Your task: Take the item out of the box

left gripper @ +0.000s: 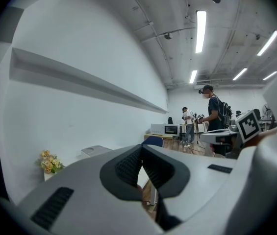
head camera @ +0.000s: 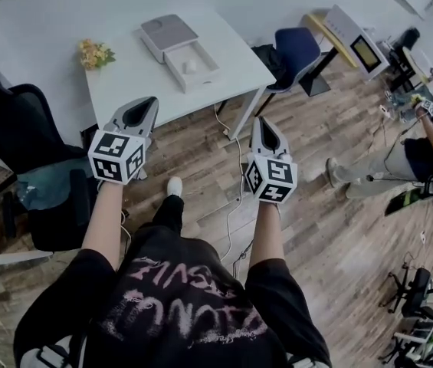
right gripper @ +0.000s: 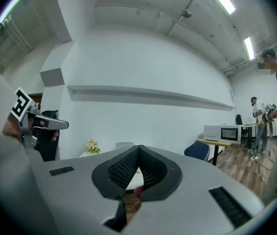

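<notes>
Head view shows a white table point(head camera: 136, 75). Before the table, over the floor point(head camera: 201, 159) and not touching the table, are the left gripper point(head camera: 145, 107) and the right gripper point(head camera: 260, 125). Each has its jaws pressed together, with nothing between them. On the table stands the open box point(head camera: 201, 81), and flowers point(head camera: 94, 54) are at the table's left end. The small white item point(head camera: 190, 66) lies inside the box.

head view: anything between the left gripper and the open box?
Only bare white table, as the head view shows. The left gripper, shut and empty, is short of the box; the flowers sit off to the side, out of that line.
</notes>
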{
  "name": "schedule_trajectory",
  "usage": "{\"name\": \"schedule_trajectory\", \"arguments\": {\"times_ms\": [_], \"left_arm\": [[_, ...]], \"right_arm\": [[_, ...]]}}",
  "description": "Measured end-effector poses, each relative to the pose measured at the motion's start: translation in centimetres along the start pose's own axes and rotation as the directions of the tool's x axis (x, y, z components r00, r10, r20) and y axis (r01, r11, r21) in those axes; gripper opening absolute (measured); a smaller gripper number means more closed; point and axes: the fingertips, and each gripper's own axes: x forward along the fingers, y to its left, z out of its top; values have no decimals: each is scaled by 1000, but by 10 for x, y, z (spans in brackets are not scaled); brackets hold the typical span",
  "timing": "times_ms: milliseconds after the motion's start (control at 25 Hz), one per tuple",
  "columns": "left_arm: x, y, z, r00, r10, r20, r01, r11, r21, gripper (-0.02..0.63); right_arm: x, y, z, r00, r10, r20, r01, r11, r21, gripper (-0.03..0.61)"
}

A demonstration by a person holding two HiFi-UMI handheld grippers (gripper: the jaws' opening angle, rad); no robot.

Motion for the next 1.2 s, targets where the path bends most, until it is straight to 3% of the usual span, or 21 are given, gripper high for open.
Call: {"name": "schedule_trajectory", "arguments": {"times_ms": [1200], "left_arm": [[231,147,-9,993,-55,-106,49,997,-58,0]], "right_arm": [[269,-46,4,997,4,-81,-4,1000,-1,9]]}}
